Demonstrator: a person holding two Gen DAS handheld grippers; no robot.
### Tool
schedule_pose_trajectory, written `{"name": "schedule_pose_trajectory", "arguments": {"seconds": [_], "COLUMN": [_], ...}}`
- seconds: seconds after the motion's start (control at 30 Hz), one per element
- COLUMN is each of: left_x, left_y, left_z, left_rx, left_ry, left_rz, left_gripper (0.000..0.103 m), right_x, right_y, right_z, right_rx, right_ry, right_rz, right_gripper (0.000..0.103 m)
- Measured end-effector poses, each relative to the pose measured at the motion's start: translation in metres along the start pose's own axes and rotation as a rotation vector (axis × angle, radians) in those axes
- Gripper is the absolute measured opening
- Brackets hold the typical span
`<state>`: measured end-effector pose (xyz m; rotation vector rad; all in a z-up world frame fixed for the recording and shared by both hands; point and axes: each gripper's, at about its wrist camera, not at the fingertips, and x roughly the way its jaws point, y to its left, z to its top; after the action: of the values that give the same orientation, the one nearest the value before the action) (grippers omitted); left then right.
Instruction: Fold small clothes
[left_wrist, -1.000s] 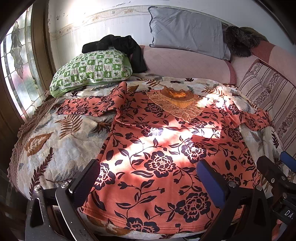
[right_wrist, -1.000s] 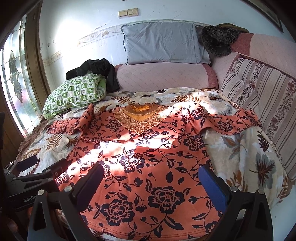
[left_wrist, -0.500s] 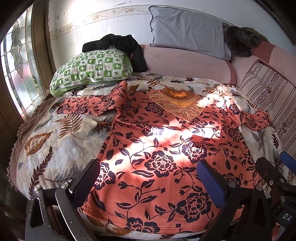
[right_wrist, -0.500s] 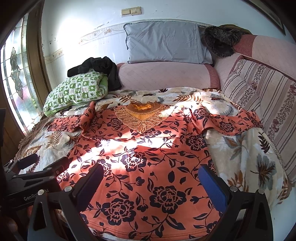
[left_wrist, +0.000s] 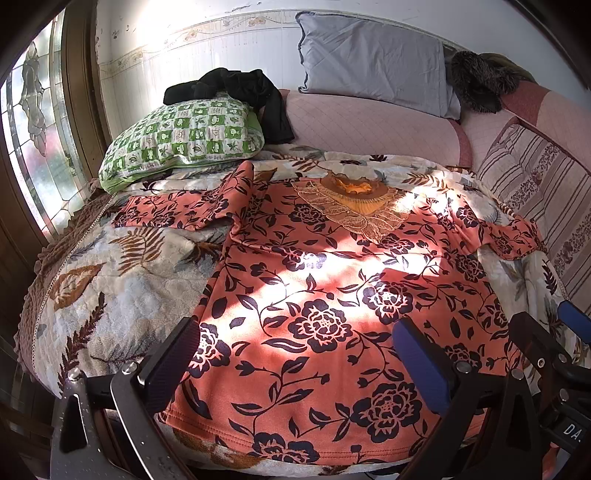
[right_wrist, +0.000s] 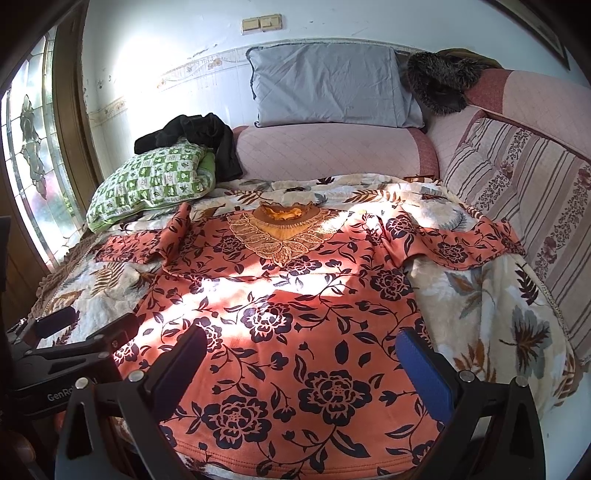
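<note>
An orange flowered top lies spread face up on the leaf-patterned blanket, its neckline at the far end and its hem at the near edge, both sleeves out to the sides, the left one creased. The left gripper and right gripper hover over the hem side by side, each with its jaws spread wide and holding nothing. The cloth looks thin, soft and light, so it should drape and slide readily. The near hem corners, or the sleeve ends, seem the best places to pinch.
</note>
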<state>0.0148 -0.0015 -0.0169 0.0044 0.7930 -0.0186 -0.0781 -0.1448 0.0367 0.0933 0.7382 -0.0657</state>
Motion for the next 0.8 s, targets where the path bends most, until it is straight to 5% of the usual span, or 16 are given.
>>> {"name": "schedule_pose_trajectory", "arguments": {"seconds": [0.67,0.8], "left_x": [0.002,0.020], "left_y": [0.000,0.024], "left_z": [0.003,-0.001], "left_rx": [0.007,-0.052], "left_ry": [0.010,0.061], "left_rz": [-0.004,-0.025], "left_gripper": [0.103,0.103], "right_x": [0.001,0.014], "right_y": [0.003,-0.013], "right_z": [0.004,-0.001], "right_rx": [-0.007,0.040], "right_ry": [-0.002,0.057], "right_rz": [0.008,0.085], "right_gripper": [0.103,0.103]}}
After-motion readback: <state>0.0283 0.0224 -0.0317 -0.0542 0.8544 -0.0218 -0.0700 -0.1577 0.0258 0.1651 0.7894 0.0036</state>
